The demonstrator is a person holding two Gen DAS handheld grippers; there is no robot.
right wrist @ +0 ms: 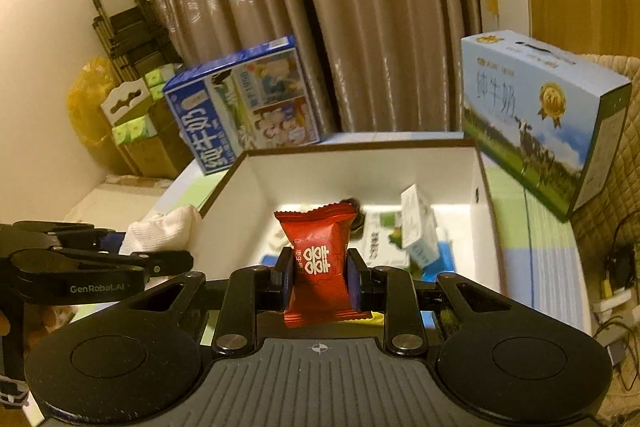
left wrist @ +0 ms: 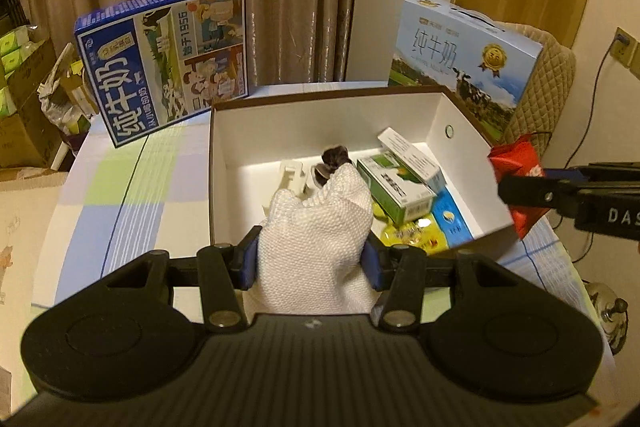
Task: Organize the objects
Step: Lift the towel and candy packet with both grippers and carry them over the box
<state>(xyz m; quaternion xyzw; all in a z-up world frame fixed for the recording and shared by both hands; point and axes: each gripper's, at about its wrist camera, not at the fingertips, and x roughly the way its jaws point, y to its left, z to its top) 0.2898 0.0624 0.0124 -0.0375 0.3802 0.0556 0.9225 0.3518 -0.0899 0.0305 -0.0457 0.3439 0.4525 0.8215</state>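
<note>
My left gripper (left wrist: 310,259) is shut on a white knitted cloth (left wrist: 316,227), held up in front of the near wall of an open white box (left wrist: 224,163). Inside the box lie a green and white carton (left wrist: 394,187), a small white carton (left wrist: 412,155), a yellow packet (left wrist: 412,237), a blue packet (left wrist: 450,219), a white plastic piece (left wrist: 290,177) and a dark furry thing (left wrist: 336,157). My right gripper (right wrist: 318,277) is shut on a red candy packet (right wrist: 318,259), just short of the box (right wrist: 260,187). The red packet (left wrist: 520,167) also shows at the right edge of the left wrist view.
The box sits on a checked tablecloth (left wrist: 132,187). A dark blue milk case (left wrist: 168,59) stands behind it at the left, a light blue milk case (left wrist: 464,67) at the right against a quilted chair (left wrist: 548,87). Curtains hang behind. Cardboard boxes (left wrist: 24,99) are stacked at far left.
</note>
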